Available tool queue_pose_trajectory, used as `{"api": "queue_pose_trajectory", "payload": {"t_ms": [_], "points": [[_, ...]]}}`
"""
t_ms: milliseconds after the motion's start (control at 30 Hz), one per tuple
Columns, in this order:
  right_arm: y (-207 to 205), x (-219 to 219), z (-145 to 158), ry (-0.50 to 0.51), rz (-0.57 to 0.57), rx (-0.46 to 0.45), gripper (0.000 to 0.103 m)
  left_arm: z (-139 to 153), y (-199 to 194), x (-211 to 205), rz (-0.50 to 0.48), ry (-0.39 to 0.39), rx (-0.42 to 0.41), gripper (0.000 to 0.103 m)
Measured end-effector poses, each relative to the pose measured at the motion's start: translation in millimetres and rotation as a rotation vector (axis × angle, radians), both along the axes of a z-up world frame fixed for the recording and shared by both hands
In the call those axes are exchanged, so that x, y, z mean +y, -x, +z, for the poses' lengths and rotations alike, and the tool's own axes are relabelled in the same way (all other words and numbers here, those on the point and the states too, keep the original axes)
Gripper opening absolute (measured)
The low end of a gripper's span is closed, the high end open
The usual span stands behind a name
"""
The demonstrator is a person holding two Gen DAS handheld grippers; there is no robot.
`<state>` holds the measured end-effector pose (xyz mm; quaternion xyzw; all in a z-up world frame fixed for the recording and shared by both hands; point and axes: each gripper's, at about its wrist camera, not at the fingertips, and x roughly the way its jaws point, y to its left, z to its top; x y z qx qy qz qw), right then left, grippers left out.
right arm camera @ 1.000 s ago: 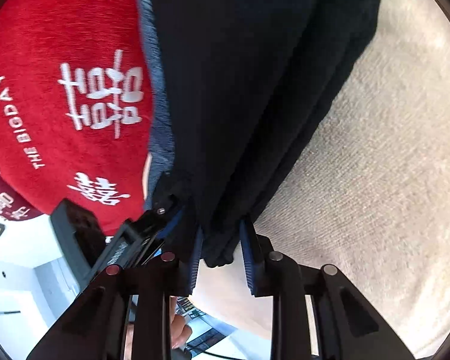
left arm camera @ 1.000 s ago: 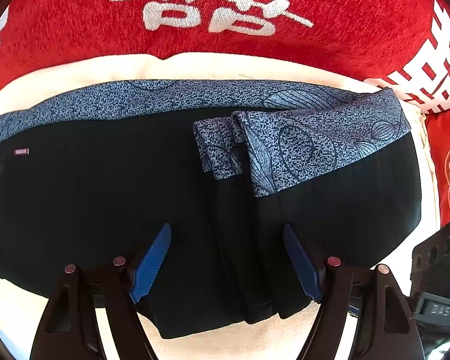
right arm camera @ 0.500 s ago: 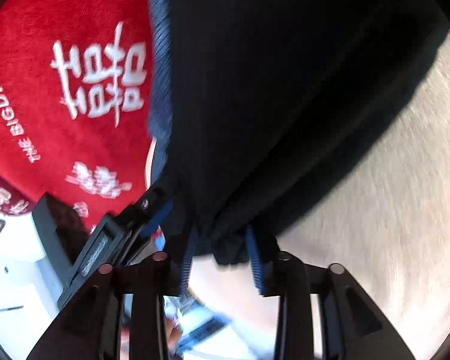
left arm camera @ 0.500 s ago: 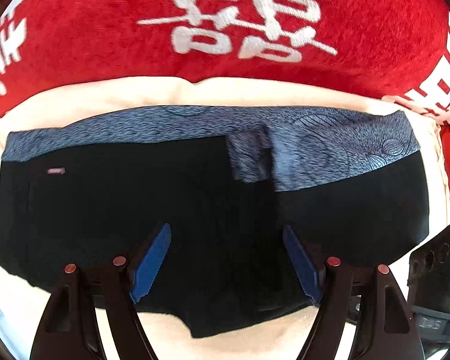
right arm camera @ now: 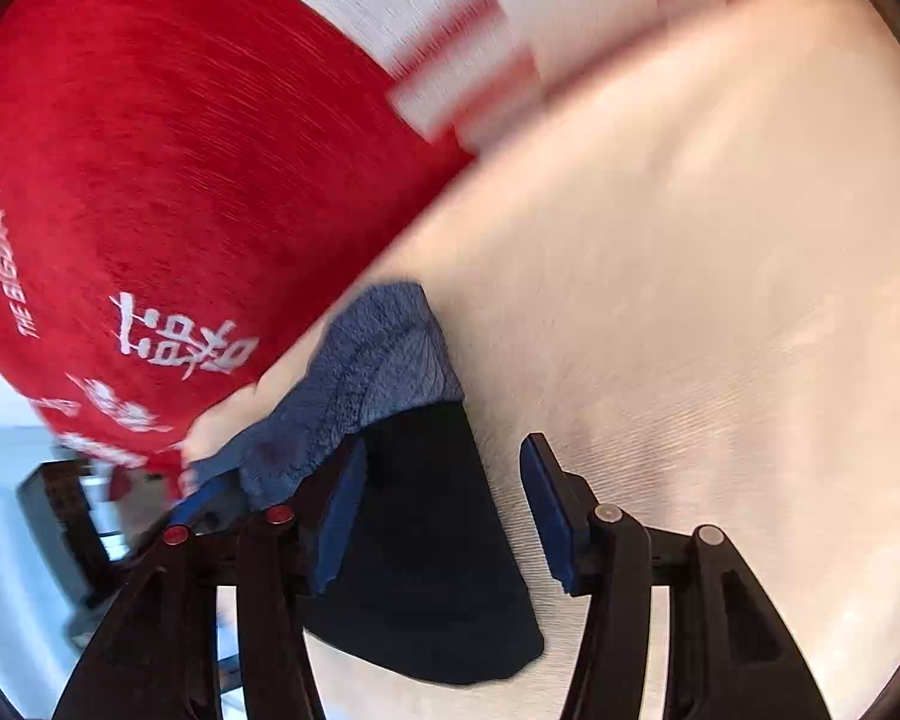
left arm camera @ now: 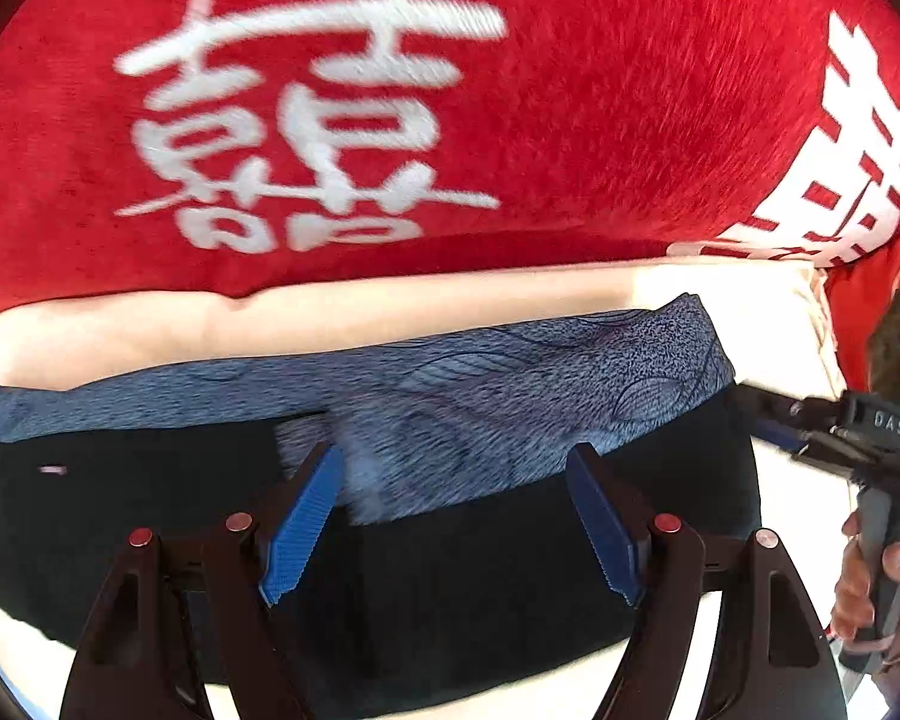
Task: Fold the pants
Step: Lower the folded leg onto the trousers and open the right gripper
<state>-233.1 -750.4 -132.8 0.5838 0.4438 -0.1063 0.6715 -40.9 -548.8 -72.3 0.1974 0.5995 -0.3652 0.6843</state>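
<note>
The black pants (left arm camera: 450,588) with a blue patterned waistband (left arm camera: 510,414) lie folded flat on a cream cushion (left arm camera: 330,312). My left gripper (left arm camera: 453,525) is open above the fold's near half, holding nothing. My right gripper (right arm camera: 444,516) is open over the pants' end (right arm camera: 426,540), with the waistband corner (right arm camera: 384,360) ahead of it. It also shows in the left wrist view (left arm camera: 834,438) at the pants' right end, held by a hand.
Red plush pillows with white characters (left arm camera: 330,120) stand behind the cushion. They fill the upper left of the right wrist view (right arm camera: 150,180). Bare cream cushion (right arm camera: 690,300) spreads right of the pants. A dark device (right arm camera: 60,510) sits at the far left.
My right gripper has let go of the pants' edge and opened. The lifted fold now lies flat. My left gripper has pulled back and the view has tilted up.
</note>
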Motion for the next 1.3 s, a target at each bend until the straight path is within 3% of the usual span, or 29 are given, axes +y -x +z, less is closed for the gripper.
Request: {"api": "queue_pose_trajectory", "payload": {"t_ms": [33,133,167,233,267,367,467,533,600,667,733,800,967,1033,1100,1300], "points": [[2,6,-4,-0.047,0.010,-0.027,0.034,-7,1,-2,-0.001,-0.019,0.000,0.078],[13,17,3,-0.022,0.011,-0.045,0.029,-27,3,5,-0.001,-0.086,-0.012,0.078],[18,16,0,0.004,0.004,-0.010,0.029,-38,2,12,0.000,-0.113,-0.005,0.078],[14,16,-10,0.072,0.029,0.085,0.034,-47,1,21,0.005,-0.120,-0.014,0.093],[16,17,-9,0.080,0.028,0.082,0.035,-51,-2,25,0.021,-0.120,0.004,0.096],[7,28,17,0.212,0.068,0.138,0.040,-52,-10,31,0.063,-0.111,0.047,0.096],[1,44,60,0.374,0.105,0.100,0.040,-45,-5,32,0.025,-0.124,-0.023,0.096],[-13,54,73,0.403,0.135,0.078,0.040,-44,0,28,0.018,-0.127,-0.041,0.096],[-33,65,66,0.428,0.214,0.123,0.040,-44,2,27,0.037,-0.127,-0.029,0.096],[-59,80,40,0.431,0.306,0.200,0.040,-43,0,34,0.061,-0.133,-0.023,0.096],[-68,90,25,0.468,0.356,0.258,0.041,-38,-2,43,0.074,-0.152,-0.027,0.096],[-82,104,36,0.522,0.383,0.276,0.047,-26,-3,55,0.080,-0.149,-0.028,0.096],[-79,131,62,0.514,0.420,0.284,0.050,5,9,80,0.059,-0.152,-0.044,0.096],[-75,141,73,0.513,0.422,0.297,0.066,15,14,85,0.060,-0.170,-0.037,0.096],[-64,146,81,0.489,0.411,0.313,0.074,29,18,92,0.066,-0.153,-0.013,0.096],[-32,161,106,0.497,0.410,0.361,0.080,50,32,115,0.059,-0.152,0.021,0.096]]}}
